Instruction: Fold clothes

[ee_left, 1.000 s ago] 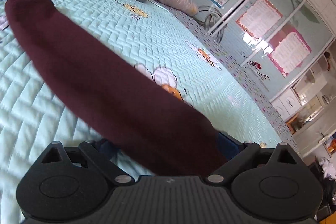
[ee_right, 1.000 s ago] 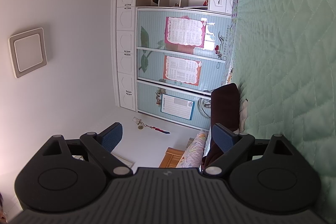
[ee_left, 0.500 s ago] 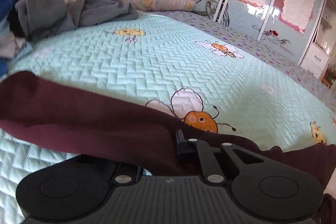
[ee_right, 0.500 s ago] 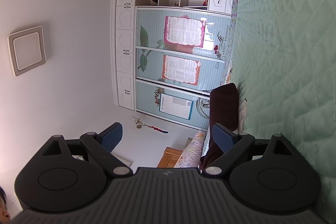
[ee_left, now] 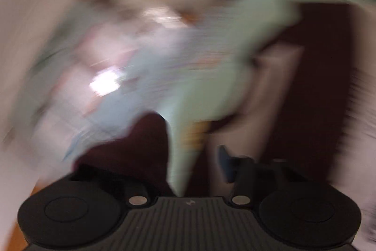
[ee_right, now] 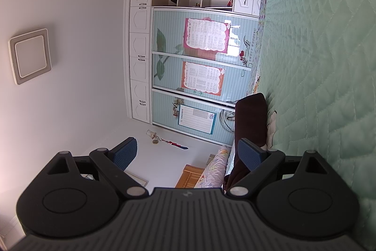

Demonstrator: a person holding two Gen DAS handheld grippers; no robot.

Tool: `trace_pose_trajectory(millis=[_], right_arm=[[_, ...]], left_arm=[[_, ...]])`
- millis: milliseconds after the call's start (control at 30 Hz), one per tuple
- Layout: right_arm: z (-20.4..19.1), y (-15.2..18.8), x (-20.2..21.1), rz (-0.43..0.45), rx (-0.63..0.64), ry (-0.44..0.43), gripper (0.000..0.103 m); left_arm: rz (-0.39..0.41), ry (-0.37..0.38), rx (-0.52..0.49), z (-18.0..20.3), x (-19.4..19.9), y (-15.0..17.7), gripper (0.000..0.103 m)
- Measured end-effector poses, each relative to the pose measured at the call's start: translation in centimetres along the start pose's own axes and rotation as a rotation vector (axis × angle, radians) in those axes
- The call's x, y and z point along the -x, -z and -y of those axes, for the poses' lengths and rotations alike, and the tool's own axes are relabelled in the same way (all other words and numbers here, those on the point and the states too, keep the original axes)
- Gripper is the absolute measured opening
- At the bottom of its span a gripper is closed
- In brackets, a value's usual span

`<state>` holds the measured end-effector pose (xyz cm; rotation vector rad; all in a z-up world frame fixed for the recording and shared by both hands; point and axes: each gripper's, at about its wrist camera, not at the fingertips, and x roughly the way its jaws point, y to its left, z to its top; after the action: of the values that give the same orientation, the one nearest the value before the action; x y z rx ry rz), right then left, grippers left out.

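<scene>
Swung clear of its half-second-old clamp on the maroon garment (ee_left: 131,147), the left gripper (ee_left: 188,168) now shows only a smeared view: dark red cloth bunches over its finger at 8 o'clock, a blue pad (ee_left: 224,162) stands apart at 4 o'clock, and pale green quilt shows between them. Its jaws have just been opening; the blur leaves it unclear whether any cloth is pinched, though none visibly lies between the pads. A second dark red mass fills the 3 o'clock side of that view. From the right gripper (ee_right: 188,151), unmoved since the earlier frames, the maroon garment (ee_right: 250,117) lies on the mint-green quilted bedspread (ee_right: 317,62) at 1 o'clock, just behind the right-hand blue pad (ee_right: 250,153). This gripper gapes wide, nothing between its pads. Beyond, at 12 o'clock, stand the sliding wardrobe doors (ee_right: 199,67) with posters; a square ceiling lamp (ee_right: 30,55) sits at 9 o'clock.
</scene>
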<state>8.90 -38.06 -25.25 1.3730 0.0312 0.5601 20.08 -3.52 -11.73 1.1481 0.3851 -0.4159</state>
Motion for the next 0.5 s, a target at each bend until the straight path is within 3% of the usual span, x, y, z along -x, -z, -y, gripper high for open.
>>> trace_pose_trajectory(millis=[67,100,167,233,267,367,433,500], right_arm=[[0.0,0.0,0.1,-0.001,-0.001,-0.001,0.093],[0.0,0.0,0.1,-0.001,-0.001,-0.002,0.093],[0.0,0.0,0.2,0.000,-0.003,-0.004,0.093],[0.0,0.0,0.1,0.000,-0.005,-0.005,0.093],[0.0,0.0,0.1,0.000,-0.006,-0.005,0.093],[0.0,-0.1,-0.1,0.000,-0.009,-0.007,0.093],[0.0,-0.1,-0.1,0.001,-0.011,-0.008,0.093],[0.0,-0.1,-0.1,0.001,-0.014,-0.008,0.093]], left_arm=[[-0.051,-0.018,-0.166,4.3,0.1,-0.3,0.073],[-0.069,-0.049,-0.229,6.2,0.4,-0.2,0.064],[-0.081,-0.107,-0.283,8.2,1.4,0.0,0.064],[-0.071,-0.118,-0.215,8.3,3.2,0.1,0.075],[-0.064,-0.124,-0.177,8.2,4.0,0.2,0.085],[-0.063,-0.216,-0.156,8.6,5.8,0.3,0.089],[-0.022,-0.167,0.013,7.3,7.9,-0.3,0.089],[0.033,-0.086,0.268,4.9,10.1,-0.5,0.090]])
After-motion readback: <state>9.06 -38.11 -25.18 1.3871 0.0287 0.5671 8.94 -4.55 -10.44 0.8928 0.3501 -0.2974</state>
